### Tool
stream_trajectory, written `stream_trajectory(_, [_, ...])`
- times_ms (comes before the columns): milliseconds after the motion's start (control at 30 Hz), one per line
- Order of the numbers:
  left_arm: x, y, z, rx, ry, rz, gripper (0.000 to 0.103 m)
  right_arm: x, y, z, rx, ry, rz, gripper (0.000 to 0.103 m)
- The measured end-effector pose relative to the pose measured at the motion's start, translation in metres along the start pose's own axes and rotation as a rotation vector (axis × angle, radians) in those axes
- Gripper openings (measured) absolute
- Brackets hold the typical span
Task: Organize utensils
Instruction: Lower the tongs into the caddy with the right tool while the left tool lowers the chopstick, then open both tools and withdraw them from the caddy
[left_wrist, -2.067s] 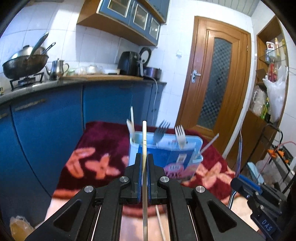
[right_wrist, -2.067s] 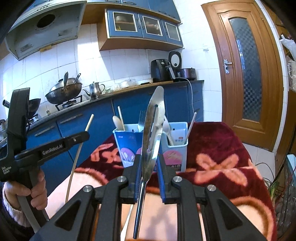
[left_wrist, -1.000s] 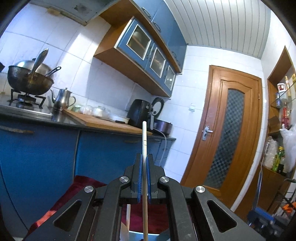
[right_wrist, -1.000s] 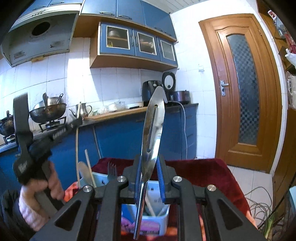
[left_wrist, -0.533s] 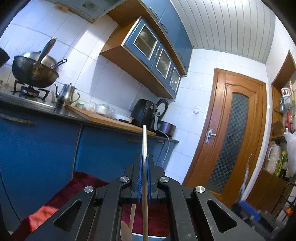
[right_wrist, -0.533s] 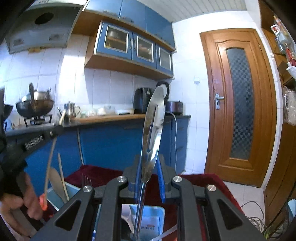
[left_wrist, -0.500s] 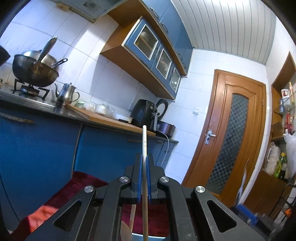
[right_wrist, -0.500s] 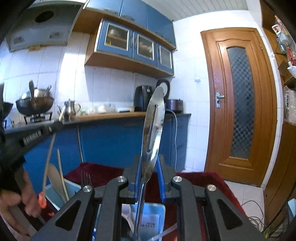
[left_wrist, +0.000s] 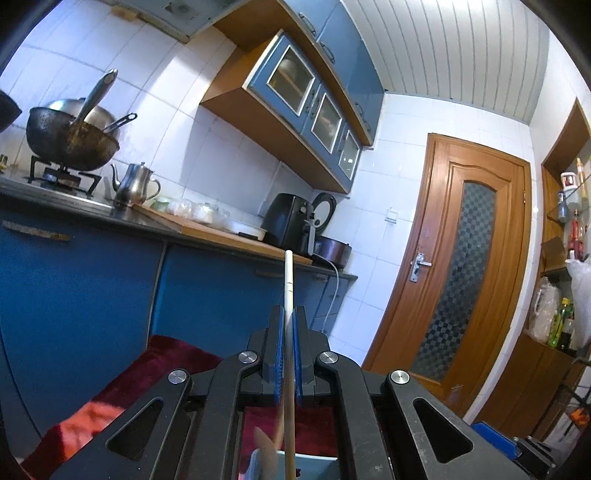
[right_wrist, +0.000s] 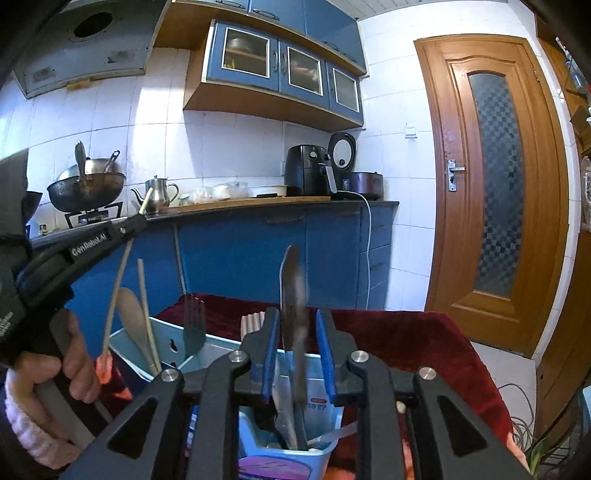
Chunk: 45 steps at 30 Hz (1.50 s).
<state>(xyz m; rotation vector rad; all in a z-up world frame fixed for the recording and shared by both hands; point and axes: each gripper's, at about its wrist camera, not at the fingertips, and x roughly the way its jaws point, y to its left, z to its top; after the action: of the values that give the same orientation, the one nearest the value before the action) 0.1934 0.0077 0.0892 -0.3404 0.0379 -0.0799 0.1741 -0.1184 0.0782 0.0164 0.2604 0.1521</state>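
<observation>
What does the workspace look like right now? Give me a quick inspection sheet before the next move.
Surface: dark red flowered cloth over the table.
Job's things: pale blue utensil holder holding a wooden spoon, a fork and more; metal utensil, blurred, standing in the holder; chopstick.
Clutter: nothing seen on the cloth.
Grippers: left gripper shut on the chopstick; right gripper has just been opening, pads clear of the metal utensil between them.
Cables: white cord hanging from the counter; loose cables on the floor.
Surroundings: wok, kettle, air fryer, wooden door.
</observation>
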Motion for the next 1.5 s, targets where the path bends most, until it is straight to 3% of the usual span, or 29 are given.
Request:
stream_trajectory(200, [0.006, 0.008, 0.014, -0.075, 0.062, -0.026, 0.004, -0.017, 0.000, 0.001, 0.014, -0.020, 0.024, 0.030])
stream_trajectory(333, [0.005, 0.009, 0.022, -0.097, 0.063, -0.025, 0.004, -0.024, -0.002, 0.001, 0.035, -0.037, 0.041, 0.034])
stream_trajectory(567, [0.001, -0.002, 0.028, -0.057, 0.014, -0.005, 0.004, -0.028, -0.004, -0.001, 0.056, -0.041, 0.062, 0.035])
stream_trajectory(800, [0.011, -0.017, 0.025, 0.001, -0.052, 0.067, 0.004, -0.026, -0.007, -0.007, 0.080, -0.025, 0.081, 0.037])
stream_trajectory(1067, [0.002, -0.009, -0.006, 0.008, -0.034, 0.099, 0.004, -0.030, -0.007, -0.009, 0.082, -0.030, 0.099, 0.038])
stream_trajectory(1333, [-0.012, -0.015, -0.019, 0.116, 0.055, 0.053, 0.005, -0.031, -0.009, -0.010, 0.089, -0.028, 0.105, 0.041])
stream_trajectory(1500, [-0.016, -0.016, -0.022, 0.149, 0.139, 0.024, 0.029, -0.030, -0.007, -0.010, 0.094, -0.020, 0.108, 0.042])
